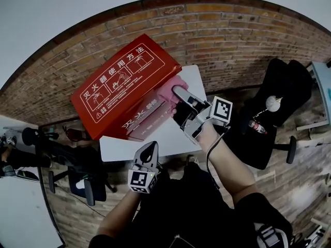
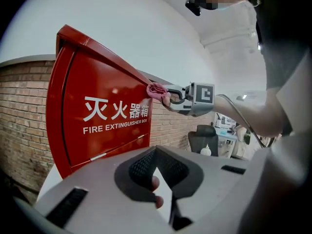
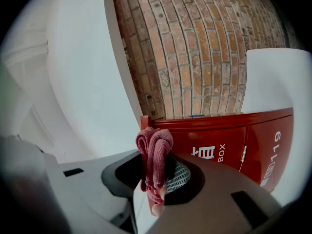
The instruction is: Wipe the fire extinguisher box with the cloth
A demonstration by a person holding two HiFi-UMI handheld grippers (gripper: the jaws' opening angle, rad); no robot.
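Fire extinguisher box (image 1: 124,84): upper left of centre in head view, on white table (image 1: 170,133); looks rigid, heavy, smooth. Cloth (image 1: 168,88): soft, bunched, clamped by fold in closed right gripper (image 1: 179,94), against box's right edge. Left gripper (image 1: 150,150): lower centre, jaws together, empty

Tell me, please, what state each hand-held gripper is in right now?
Left hand-held gripper: closed, holding nothing.
Right hand-held gripper: closed on the pink cloth.
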